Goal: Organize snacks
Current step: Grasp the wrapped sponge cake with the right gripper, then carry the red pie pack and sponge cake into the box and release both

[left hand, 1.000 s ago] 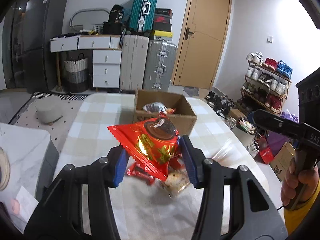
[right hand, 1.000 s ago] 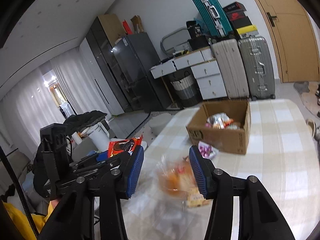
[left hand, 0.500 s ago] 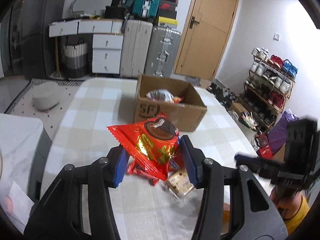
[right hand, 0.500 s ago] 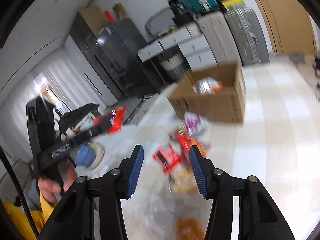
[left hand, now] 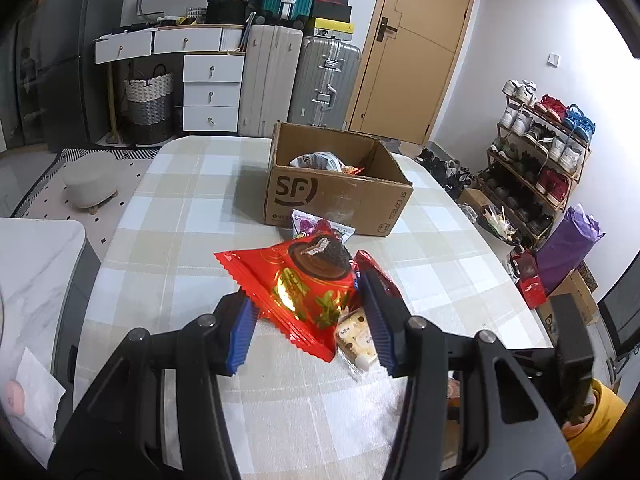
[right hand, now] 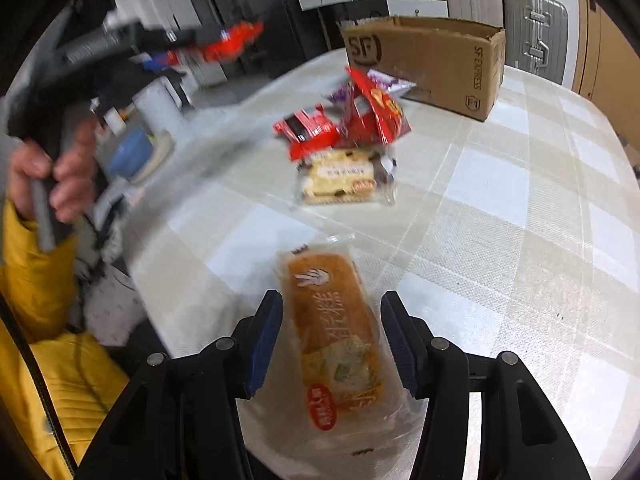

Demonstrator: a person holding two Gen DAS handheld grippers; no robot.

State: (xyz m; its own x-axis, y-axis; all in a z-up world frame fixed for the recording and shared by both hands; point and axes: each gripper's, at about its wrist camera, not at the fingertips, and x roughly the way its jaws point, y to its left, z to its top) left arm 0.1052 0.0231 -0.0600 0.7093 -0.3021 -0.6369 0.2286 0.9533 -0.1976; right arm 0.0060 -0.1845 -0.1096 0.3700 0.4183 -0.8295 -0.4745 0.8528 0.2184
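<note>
1. Right now your right gripper [right hand: 332,340] hangs over the near edge of the table [right hand: 520,208], jaws spread and just opened a little wider, straddling the wrapped orange cake [right hand: 334,336] without pressing it.
2. That cake lies flat, its long axis running away from you, nearly in line with the fingers, so the pads face its long sides; judged from this, a straight drop and squeeze should catch it across the narrow width.
3. Your left gripper [left hand: 306,326] is pinching the red chocolate-pie packet [left hand: 304,284] above the table.
4. Further out, mid-table, sits the loose pile: a biscuit pack [right hand: 340,178], then red snack packets [right hand: 344,124].
5. Beyond them, toward the far edge, stands the open SF cardboard box [left hand: 332,196], some snacks already inside; your left is the nearer hand to it.
</note>
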